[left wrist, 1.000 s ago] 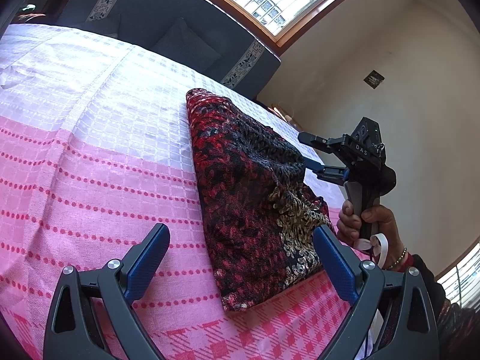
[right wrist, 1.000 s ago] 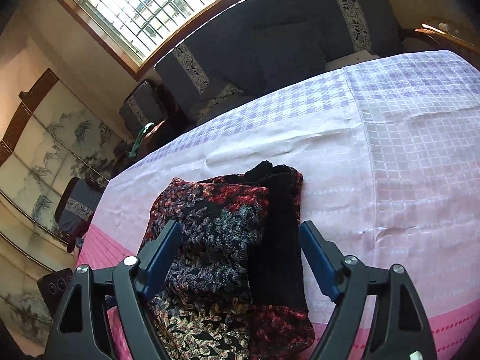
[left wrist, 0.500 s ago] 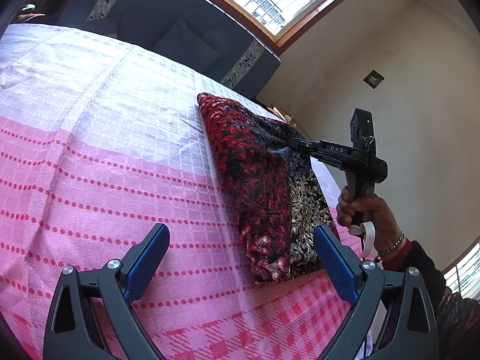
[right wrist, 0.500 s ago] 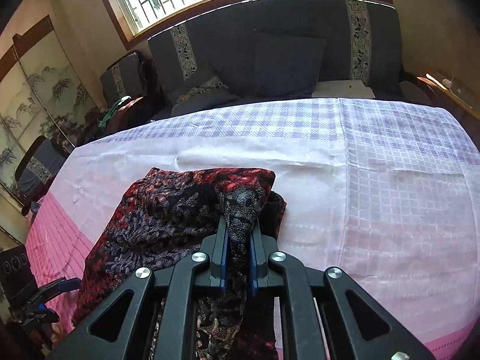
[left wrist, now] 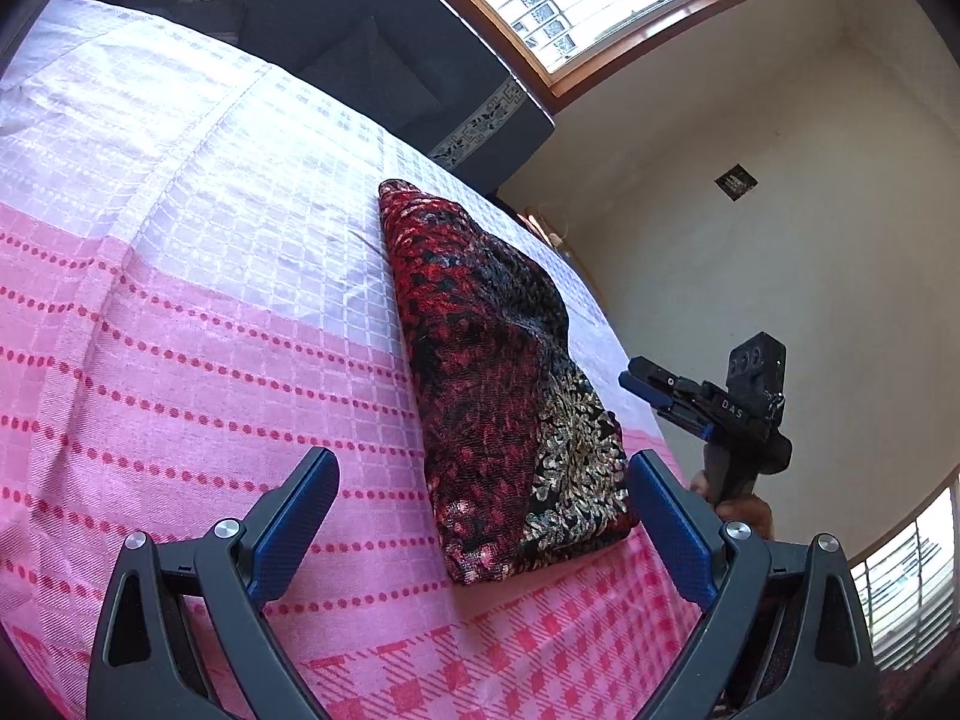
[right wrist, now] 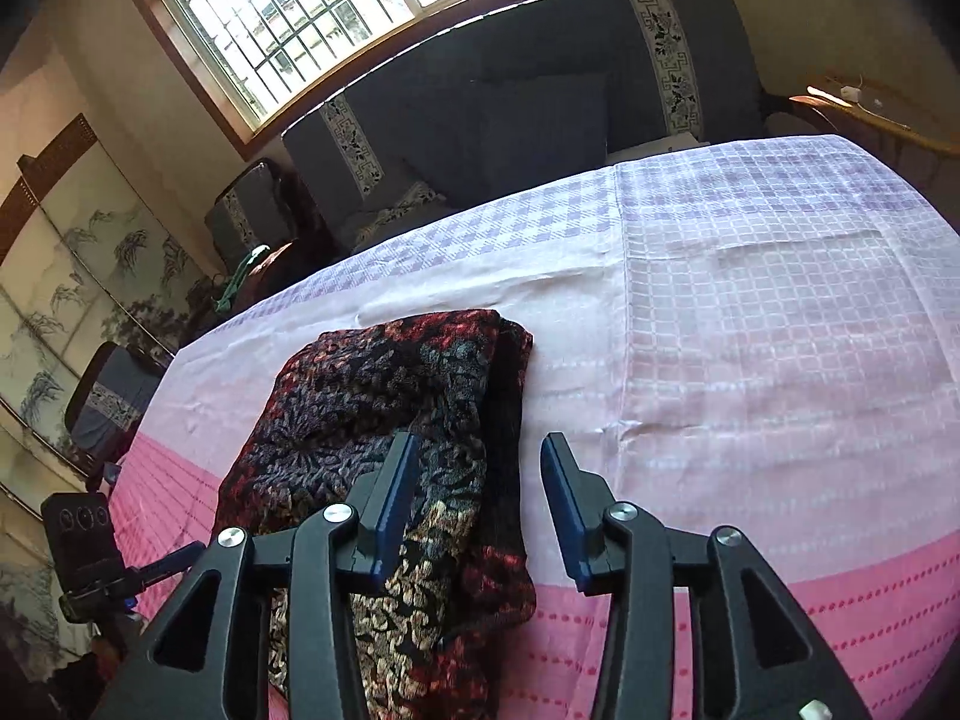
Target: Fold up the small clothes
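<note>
Nearest in the left wrist view, the left gripper (left wrist: pixel 480 516) is being held spread wide, with nothing between its fingers. Just beyond it, the folded garment (left wrist: pixel 498 396) is lying on the pink and white tablecloth (left wrist: pixel 180 312), close to the near edge. In the right wrist view, the right gripper (right wrist: pixel 474 510) is being held partly spread over the garment's right side, pinching nothing. Farther away, a dark sofa (right wrist: pixel 540 120) is standing under the window (right wrist: pixel 336 6). If a finger is being dragged across the loose top layer, the fold is probably being pulled open, or the bundle is being pushed toward the near edge.
</note>
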Demonstrator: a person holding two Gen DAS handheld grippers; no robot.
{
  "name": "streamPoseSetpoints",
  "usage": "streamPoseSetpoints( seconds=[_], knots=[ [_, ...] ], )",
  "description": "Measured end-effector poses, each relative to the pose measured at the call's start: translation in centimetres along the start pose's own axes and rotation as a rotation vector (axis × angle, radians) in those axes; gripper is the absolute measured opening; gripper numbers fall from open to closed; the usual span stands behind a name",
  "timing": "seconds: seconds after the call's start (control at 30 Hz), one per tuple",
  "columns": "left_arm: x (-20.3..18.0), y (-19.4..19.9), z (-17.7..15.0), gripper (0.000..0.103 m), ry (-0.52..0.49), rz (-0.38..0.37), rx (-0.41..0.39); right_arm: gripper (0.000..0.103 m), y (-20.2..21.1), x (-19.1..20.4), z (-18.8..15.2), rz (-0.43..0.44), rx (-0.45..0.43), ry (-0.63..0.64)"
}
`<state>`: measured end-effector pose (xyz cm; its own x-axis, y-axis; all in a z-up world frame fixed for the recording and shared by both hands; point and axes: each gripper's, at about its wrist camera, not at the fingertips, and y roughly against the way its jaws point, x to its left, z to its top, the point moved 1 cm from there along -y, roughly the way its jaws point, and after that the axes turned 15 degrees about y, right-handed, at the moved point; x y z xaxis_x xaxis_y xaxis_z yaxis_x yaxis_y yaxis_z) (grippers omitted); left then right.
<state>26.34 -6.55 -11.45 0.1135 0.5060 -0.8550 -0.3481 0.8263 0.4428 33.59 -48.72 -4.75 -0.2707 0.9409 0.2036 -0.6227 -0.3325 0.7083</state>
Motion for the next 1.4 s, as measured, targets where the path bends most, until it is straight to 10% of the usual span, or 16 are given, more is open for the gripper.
streamPoseSetpoints(
  seconds=[0.23, 0.3, 0.47, 1.1, 1.13, 1.2, 1.27, 1.4],
  knots=[
    [-0.8, -1.1, -0.2, 0.096, -0.006, 0.048, 0.031, 0.052, 0.0, 4.5, -6.1, 0.01, 0.126, 0.06],
    [-0.9, -1.3, -0.4, 0.096, -0.005, 0.058, 0.03, 0.004, -0.9, 5.0, -6.9, 0.024, 0.147, 0.06],
    [-1.2, -0.8, -1.0, 0.096, -0.054, 0.088, 0.013, 0.006, 2.6, 4.0, -7.2, 0.034, 0.031, -0.014],
    [-3.1, -4.7, -2.1, 0.095, -0.171, 0.138, 0.169, 0.027, 0.9, 1.1, -9.1, 0.139, 0.062, -0.166],
    [-3.2, -5.0, -2.3, 0.089, -0.164, 0.129, 0.191, 0.027, 0.9, 1.1, -9.1, 0.145, 0.062, -0.166],
    [-2.9, -6.2, -2.4, 0.009, -0.162, 0.212, 0.22, 0.027, 0.7, 1.2, -9.2, 0.172, 0.066, -0.176],
    [-2.3, -6.2, -2.2, 0.01, -0.126, 0.211, 0.202, 0.011, 0.3, 1.1, -9.4, 0.17, 0.084, -0.199],
    [-1.9, -5.5, -2.0, 0.01, -0.098, 0.196, 0.199, 0.01, 0.4, 0.8, -9.9, 0.202, 0.07, -0.245]
  ],
)
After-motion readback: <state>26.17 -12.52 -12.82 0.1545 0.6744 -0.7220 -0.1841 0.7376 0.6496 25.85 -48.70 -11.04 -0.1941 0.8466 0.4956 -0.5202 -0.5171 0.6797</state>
